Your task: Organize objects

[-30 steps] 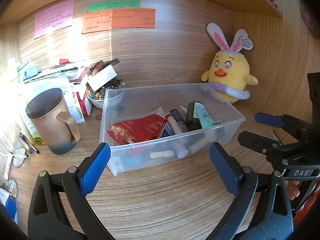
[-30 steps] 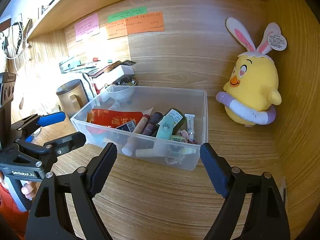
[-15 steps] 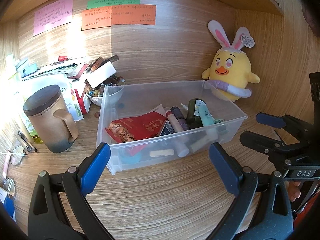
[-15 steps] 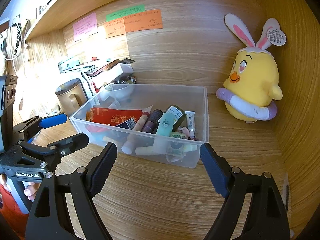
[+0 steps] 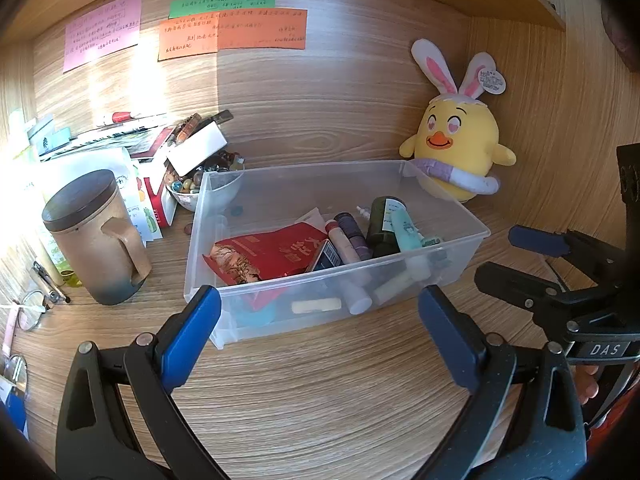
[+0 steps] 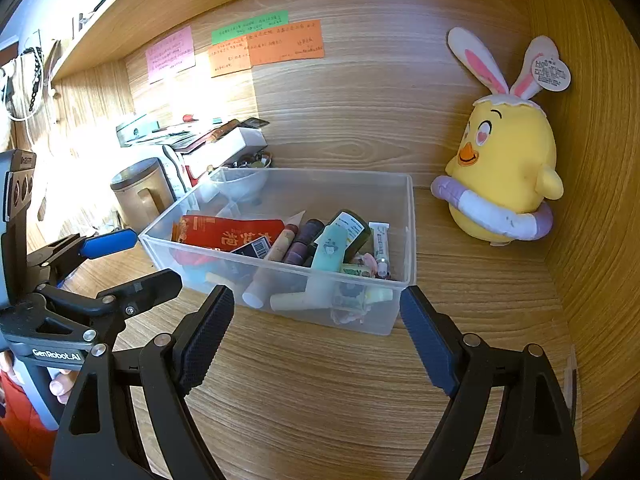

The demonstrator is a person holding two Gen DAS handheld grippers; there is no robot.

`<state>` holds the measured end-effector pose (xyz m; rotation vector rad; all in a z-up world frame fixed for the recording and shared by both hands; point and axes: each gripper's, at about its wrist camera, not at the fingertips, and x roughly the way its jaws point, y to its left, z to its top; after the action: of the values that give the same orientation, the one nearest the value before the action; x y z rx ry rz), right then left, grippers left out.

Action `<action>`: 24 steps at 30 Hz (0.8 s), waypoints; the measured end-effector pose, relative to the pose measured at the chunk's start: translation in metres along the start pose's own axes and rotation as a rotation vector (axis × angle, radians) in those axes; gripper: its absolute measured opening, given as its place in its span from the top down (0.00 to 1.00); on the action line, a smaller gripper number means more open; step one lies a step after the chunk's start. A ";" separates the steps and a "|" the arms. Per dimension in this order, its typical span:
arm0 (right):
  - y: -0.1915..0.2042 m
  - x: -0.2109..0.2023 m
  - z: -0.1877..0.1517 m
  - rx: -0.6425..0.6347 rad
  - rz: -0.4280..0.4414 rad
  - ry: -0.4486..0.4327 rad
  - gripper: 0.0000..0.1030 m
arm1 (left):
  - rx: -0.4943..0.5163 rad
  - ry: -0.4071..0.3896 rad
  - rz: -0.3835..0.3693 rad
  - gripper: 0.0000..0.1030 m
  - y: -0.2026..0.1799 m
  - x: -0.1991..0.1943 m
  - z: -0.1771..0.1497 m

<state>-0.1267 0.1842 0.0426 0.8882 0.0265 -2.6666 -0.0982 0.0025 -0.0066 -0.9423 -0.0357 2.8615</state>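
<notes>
The wooden counter (image 5: 320,400) holds a clear plastic box (image 5: 460,256) in the middle, full of jumbled things. A yellow chick plush with bunny ears (image 6: 508,160) sits just beside its far right corner. A brown lidded mug (image 5: 96,240) stands left of the box. Inside lie a red snack bag (image 5: 276,252) and a pale green tube (image 6: 330,248); items under them are hard to make out. The left tongs (image 5: 320,312) and right tongs (image 6: 316,316) both gape wide, holding nothing, in front of the box.

Black clamp arms, blue-padded jaws, silver screws.
</notes>
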 end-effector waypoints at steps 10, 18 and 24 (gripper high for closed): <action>-0.001 0.001 0.000 0.000 0.002 0.000 0.19 | 0.004 0.004 -0.020 0.03 -0.003 -0.001 0.001; -0.002 0.001 0.000 0.001 0.003 0.002 0.19 | 0.003 -0.003 -0.025 0.03 -0.005 -0.002 0.001; -0.003 0.004 -0.001 0.004 0.001 0.011 0.19 | -0.012 -0.015 -0.024 0.03 -0.003 -0.003 0.001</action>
<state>-0.1298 0.1861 0.0392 0.9036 0.0235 -2.6619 -0.0961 0.0051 -0.0038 -0.9159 -0.0655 2.8492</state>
